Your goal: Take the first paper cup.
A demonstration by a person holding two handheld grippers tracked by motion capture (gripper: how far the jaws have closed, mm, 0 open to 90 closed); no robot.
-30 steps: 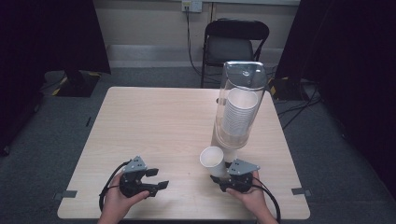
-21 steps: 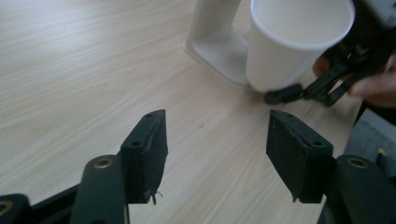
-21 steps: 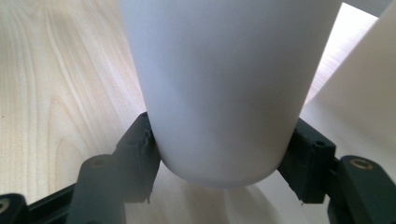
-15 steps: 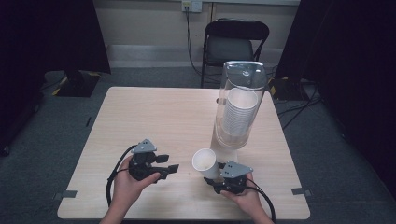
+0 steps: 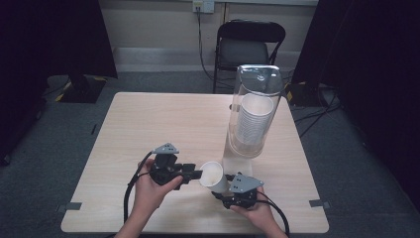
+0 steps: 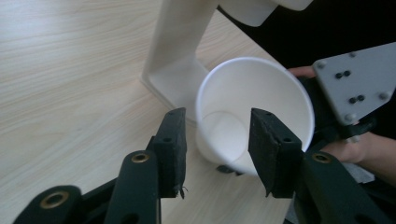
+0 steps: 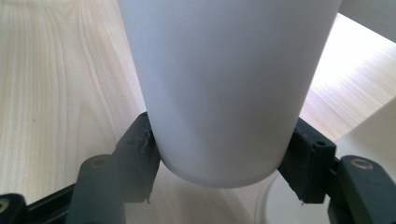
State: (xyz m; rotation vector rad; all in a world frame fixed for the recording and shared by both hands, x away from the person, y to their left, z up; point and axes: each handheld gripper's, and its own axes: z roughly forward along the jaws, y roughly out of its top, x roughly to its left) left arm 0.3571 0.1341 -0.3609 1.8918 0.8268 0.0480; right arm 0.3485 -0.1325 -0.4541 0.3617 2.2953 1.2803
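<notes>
A white paper cup (image 5: 213, 174) is tipped with its mouth toward the left, and my right gripper (image 5: 224, 189) is shut on its lower body. In the right gripper view the cup (image 7: 224, 84) sits pinched between the two pads. My left gripper (image 5: 196, 173) reaches in from the left to the cup's rim. In the left gripper view its jaws have just been closing and straddle the near wall of the cup (image 6: 261, 88), one outside and one across the mouth. A small gap shows beside the outer pad, so the left gripper (image 6: 218, 135) is open.
A tall clear cup dispenser (image 5: 253, 89) holding a stack of white cups stands on its white base (image 6: 180, 56) just behind the cup. The wooden table (image 5: 148, 124) has bare room to the left. A black folding chair (image 5: 250, 44) stands beyond the far edge.
My left gripper has moved right and up to the cup's rim, and its jaws have narrowed. The right gripper has shifted the cup slightly left and tipped it toward the left gripper.
</notes>
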